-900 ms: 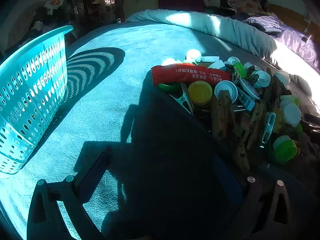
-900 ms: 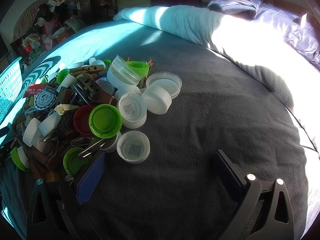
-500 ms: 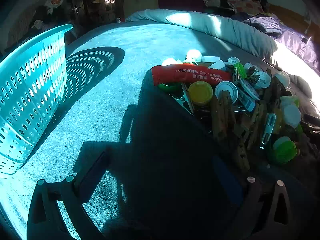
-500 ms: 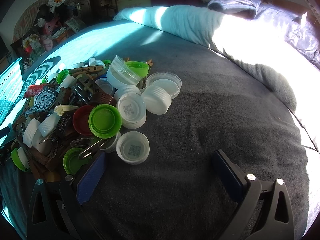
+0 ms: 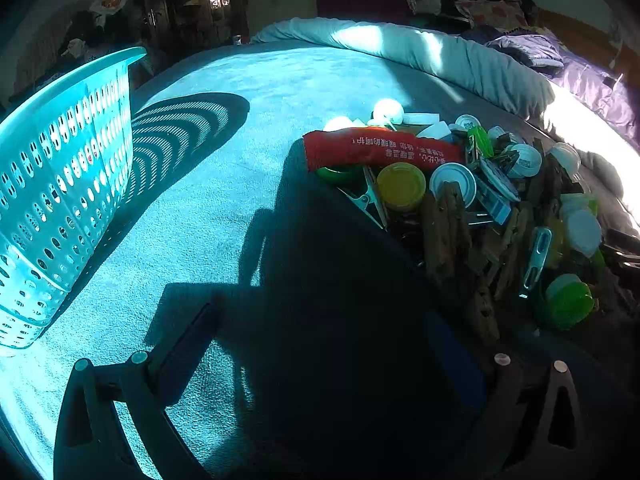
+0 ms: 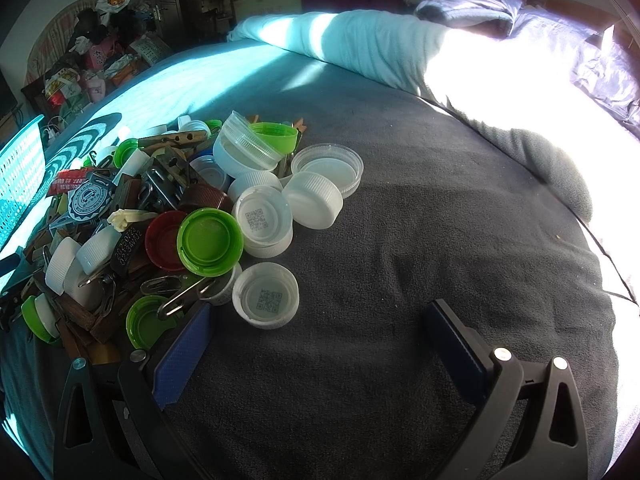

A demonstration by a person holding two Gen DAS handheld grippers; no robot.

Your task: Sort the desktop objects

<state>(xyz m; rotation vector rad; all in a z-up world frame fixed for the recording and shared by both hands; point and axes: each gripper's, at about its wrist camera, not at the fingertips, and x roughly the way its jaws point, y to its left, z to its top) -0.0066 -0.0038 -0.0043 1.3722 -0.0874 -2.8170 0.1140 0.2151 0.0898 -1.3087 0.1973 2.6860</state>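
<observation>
Right wrist view: right tongs gape empty over the bed, just right of the pile; nearest is a white cap. Left tongs gape empty left of it. Tangled clips and pegs could drag neighbours along, and shadow may spoil aim.
</observation>
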